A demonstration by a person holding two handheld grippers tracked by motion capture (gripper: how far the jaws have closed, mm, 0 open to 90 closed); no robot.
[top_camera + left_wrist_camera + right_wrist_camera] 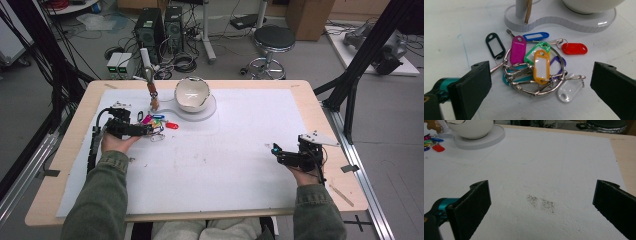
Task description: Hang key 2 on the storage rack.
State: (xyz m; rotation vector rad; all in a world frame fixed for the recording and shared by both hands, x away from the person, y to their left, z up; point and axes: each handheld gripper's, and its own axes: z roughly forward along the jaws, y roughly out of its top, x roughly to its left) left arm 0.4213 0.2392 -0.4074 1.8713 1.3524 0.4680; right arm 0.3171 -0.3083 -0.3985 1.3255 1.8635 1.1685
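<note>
Two sets of tongs stand spread: the left tongs bracket the key-tag bunch lying at seven o'clock from the white bowl, the right tongs over bare bench.

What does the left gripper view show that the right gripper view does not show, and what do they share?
Left gripper view alone: the metal ring carrying the tags, with the orange tag, magenta tag, black tag and clear tag, lying between the open left tongs.

Right gripper view alone: a dark smudge on the white sheet between the open right tongs, and the stool beyond the table.

Both: the red tag, the blue tag, the white bowl and its white base.
</note>
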